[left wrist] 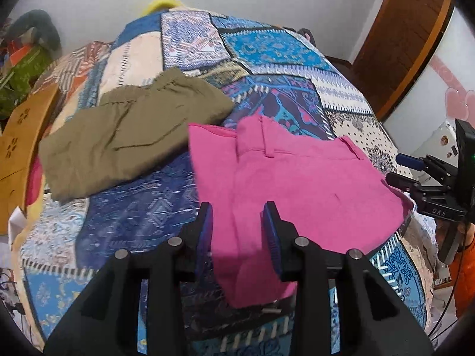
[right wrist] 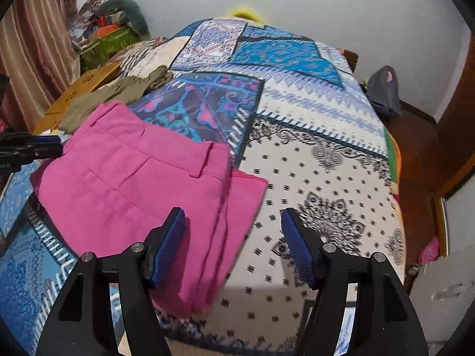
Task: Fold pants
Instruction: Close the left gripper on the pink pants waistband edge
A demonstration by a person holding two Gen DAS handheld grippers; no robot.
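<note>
Beside the olive pants (left wrist: 130,136), the pink pants (left wrist: 297,184) lie folded; left gripper (left wrist: 239,231) and right gripper (right wrist: 233,246) hang released, so I would press the layers flat.

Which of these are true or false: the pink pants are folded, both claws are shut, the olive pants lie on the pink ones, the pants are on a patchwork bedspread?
1. The pink pants are folded. True.
2. Both claws are shut. False: the left claw and right claw are open.
3. The olive pants lie on the pink ones. False: they lie beside them.
4. The pants rest on a patchwork bedspread. True.
</note>
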